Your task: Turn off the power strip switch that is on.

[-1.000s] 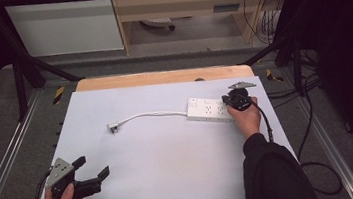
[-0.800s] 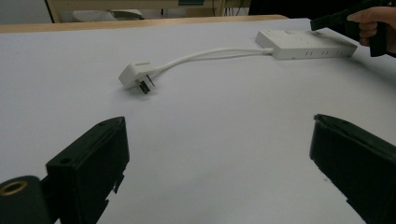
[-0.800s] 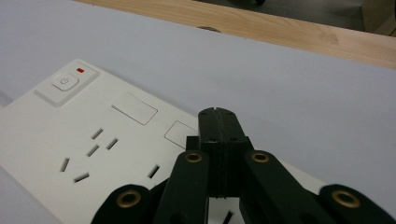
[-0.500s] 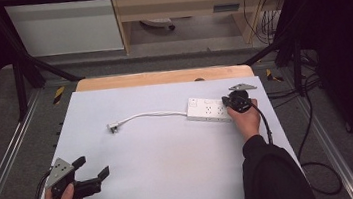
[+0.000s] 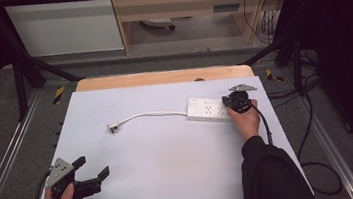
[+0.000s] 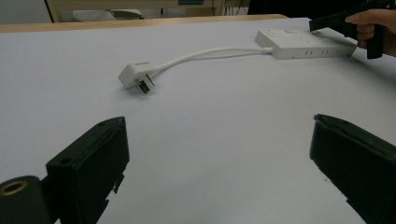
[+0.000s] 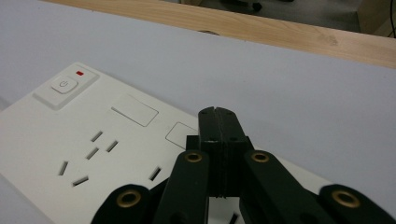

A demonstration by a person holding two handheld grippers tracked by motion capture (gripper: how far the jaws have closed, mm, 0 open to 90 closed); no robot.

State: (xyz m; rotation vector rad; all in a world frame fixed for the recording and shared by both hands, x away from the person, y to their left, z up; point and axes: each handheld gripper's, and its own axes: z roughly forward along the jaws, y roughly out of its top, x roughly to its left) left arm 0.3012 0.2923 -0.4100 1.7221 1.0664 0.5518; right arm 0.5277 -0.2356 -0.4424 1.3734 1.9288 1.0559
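Power strip (image 5: 208, 110), white, lies flat at the far right of the counter (image 5: 169, 145), its cord (image 5: 153, 114) running left to a plug (image 5: 113, 127) resting on the surface. Right tongs (image 5: 228, 101) sit over the strip's right end with jaws pressed together, gripping nothing; the right gripper view shows the closed tips (image 7: 218, 122) above the socket face, the strip's switch (image 7: 64, 86) and red indicator farther along. Left tongs (image 5: 94, 174) rest at the near left corner, jaws wide apart, well clear of the plug (image 6: 137, 77).
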